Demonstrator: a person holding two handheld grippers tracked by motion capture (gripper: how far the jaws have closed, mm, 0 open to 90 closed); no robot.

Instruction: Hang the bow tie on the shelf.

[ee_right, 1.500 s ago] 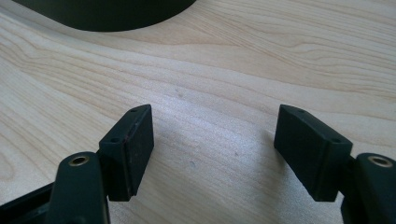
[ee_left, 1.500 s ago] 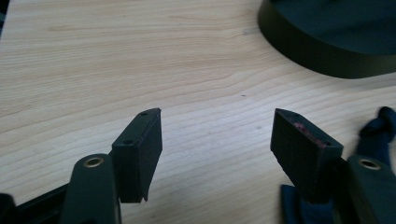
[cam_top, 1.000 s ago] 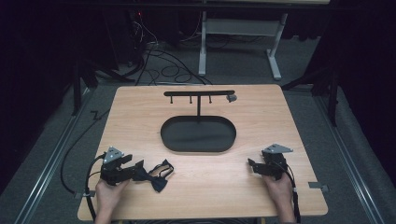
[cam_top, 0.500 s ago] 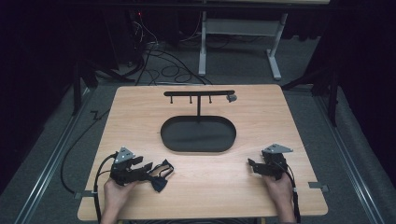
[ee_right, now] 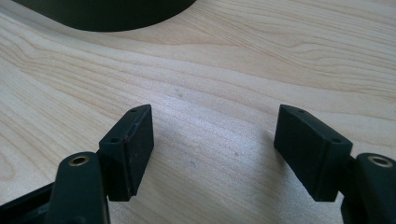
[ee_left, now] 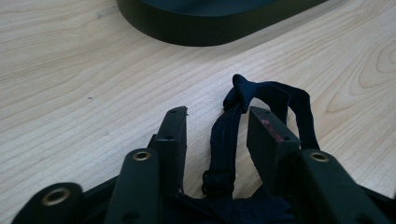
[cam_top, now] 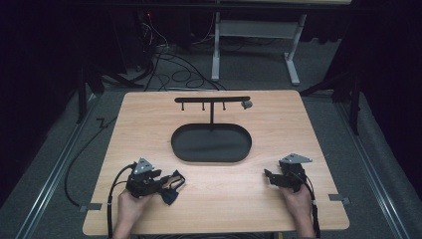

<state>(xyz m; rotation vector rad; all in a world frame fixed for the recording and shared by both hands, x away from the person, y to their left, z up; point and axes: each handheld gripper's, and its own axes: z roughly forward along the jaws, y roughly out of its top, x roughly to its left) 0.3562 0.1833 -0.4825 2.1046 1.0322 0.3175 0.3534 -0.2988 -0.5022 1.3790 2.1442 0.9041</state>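
- The left tongs (cam_top: 166, 185) lie low on the worktop (cam_top: 149, 114) at its near left, and their jaws have just been closing around a dark blue strap (ee_left: 224, 144), a small folded piece of webbing with a knot at its far end.
- In the left gripper view the strap runs up between the two jaws; a gap shows on either side, so the pads are not yet pressing on it.
- My reading: the step in hand is the pickup of the strap. Next, the jaws need to close fully on the band before any lift.
- Centre, farther back: a black oval tray (cam_top: 211, 144) with a hook rack (cam_top: 211, 99) standing on it, a likely goal for the strap.
- The right tongs (cam_top: 268, 178) rest at the near right, jaws spread wide over bare wood, holding nothing.
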